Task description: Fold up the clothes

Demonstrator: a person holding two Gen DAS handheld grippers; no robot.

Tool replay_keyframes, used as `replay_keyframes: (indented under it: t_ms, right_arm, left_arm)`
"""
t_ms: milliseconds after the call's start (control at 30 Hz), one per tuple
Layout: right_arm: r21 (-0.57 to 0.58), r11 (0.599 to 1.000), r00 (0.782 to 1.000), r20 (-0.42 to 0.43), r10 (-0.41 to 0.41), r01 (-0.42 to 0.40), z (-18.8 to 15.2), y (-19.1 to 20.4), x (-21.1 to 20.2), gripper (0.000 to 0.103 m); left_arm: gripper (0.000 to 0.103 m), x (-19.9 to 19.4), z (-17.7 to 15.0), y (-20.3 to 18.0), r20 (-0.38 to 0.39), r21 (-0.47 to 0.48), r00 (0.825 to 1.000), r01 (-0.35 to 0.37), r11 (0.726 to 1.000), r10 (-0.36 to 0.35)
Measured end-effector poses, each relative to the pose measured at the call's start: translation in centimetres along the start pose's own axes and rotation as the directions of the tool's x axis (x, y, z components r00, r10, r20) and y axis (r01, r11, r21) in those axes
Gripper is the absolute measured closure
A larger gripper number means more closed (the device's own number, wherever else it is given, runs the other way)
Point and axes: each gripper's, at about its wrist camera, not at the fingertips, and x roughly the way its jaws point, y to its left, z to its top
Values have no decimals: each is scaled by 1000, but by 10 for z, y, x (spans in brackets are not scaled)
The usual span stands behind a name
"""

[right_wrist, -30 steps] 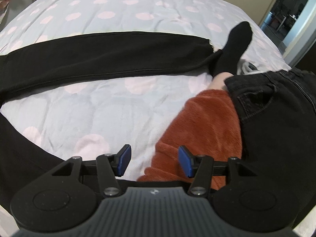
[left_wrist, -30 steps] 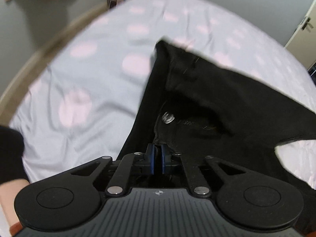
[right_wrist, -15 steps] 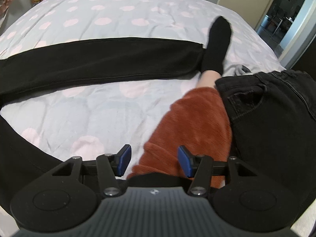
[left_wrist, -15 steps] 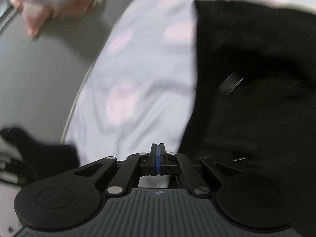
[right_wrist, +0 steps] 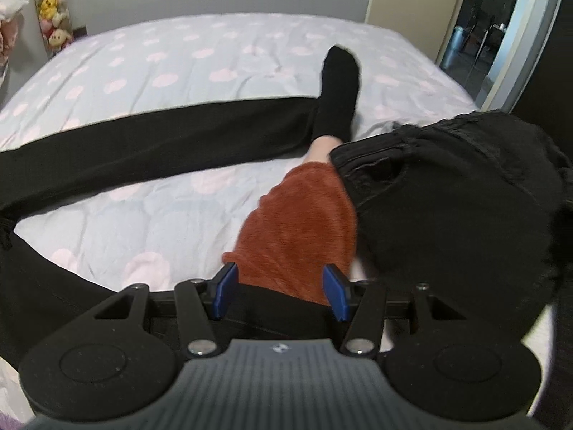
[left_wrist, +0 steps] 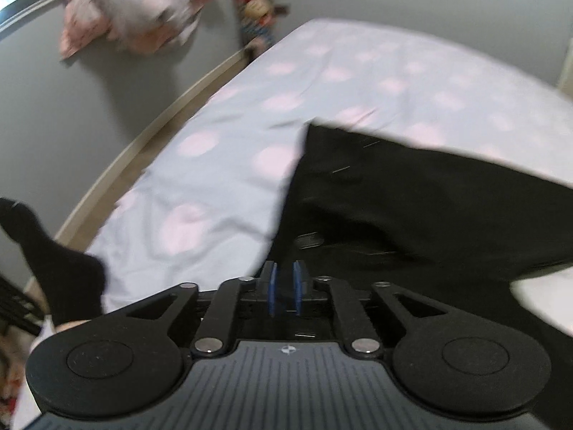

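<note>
Left gripper jaws opening, nothing between, black trousers lying just ahead, legs running rightward; right gripper gaping empty over person's rust-clad leg.

The left gripper, shut on the black trousers a second ago, is opening with nothing between its pads. The person's socked foot has swung up the bed past the trouser leg's hem.
</note>
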Motion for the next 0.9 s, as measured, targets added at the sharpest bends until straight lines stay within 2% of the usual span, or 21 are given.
replay_keyframes:
  t_ms: [67, 167, 200, 367, 533, 633, 667, 700, 733, 833, 900]
  right_arm:
    - [33, 999, 1000, 15, -5, 4, -7, -17, -12, 46]
    - [112, 994, 1000, 5, 15, -16, -21, -47, -19, 42]
    - [149, 988, 999, -1, 35, -34, -27, -58, -20, 39]
    - [302, 946, 990, -37, 135, -118, -63, -89, 11, 39]
    - [377, 901, 969, -37, 245, -213, -89, -93, 55, 39]
    - [409, 880, 959, -34, 281, -243, -97, -94, 70, 41]
    - [418, 871, 955, -25, 294, -257, -97, -93, 69, 54]
    - [418, 869, 953, -26, 303, -265, -96, -92, 67, 85]
    - [416, 868, 950, -28, 311, -272, -95, -90, 64, 103]
    - [344, 901, 962, 30, 272, -266, -92, -81, 40, 103]
    - [297, 913, 960, 96, 262, -279, -85, -73, 17, 103]
  left_arm:
    - [83, -21, -10, -29, 23, -5, 997, 70, 998, -70]
    - [75, -42, -25, -69, 51, -14, 983, 175, 985, -174]
    - [73, -45, -30, -80, 54, -19, 979, 196, 980, -195]
    - [71, -37, -70, -123, 33, -88, 958, 288, 954, -286]
    - [71, -21, -117, -146, 15, -158, 952, 304, 939, -306]
    - [71, -7, -139, -149, -33, -186, 955, 284, 940, -295]
    - [70, 0, -145, -147, -53, -191, 955, 277, 942, -292]
    - [70, 4, -149, -146, -66, -193, 955, 272, 943, -290]
    - [70, 6, -151, -144, -69, -196, 954, 273, 942, -291]
    - [70, 10, -155, -138, -60, -206, 952, 283, 937, -300]
    - [70, 11, -155, -133, -42, -214, 951, 290, 933, -305]
